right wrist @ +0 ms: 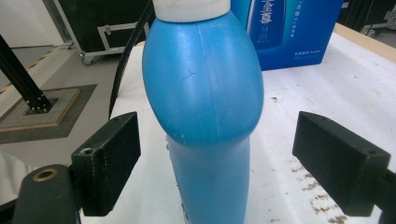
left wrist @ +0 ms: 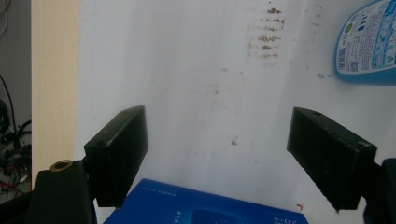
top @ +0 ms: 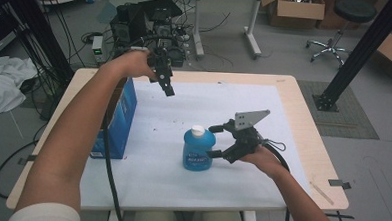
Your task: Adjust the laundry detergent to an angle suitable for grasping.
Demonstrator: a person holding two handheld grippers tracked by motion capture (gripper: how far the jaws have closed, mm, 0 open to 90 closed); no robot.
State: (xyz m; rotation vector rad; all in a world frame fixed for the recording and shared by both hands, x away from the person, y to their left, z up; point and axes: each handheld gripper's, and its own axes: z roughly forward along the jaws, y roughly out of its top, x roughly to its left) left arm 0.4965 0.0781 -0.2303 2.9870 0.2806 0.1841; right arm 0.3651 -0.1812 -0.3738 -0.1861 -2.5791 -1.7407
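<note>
Standing upright mid-frame on the desk (top: 292, 145), blue bottle (top: 198, 149) sits between right gripper (top: 214, 140) jaws, spread, not touching. Left gripper (top: 169, 91) hovers open, upper left. Next: probably close on the bottle.

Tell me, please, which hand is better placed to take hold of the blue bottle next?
The right. The right gripper already has its open jaws on either side of the upright blue bottle, the pads not pressing it. The left gripper hangs open, high above the blue box, well away from the bottle.
</note>
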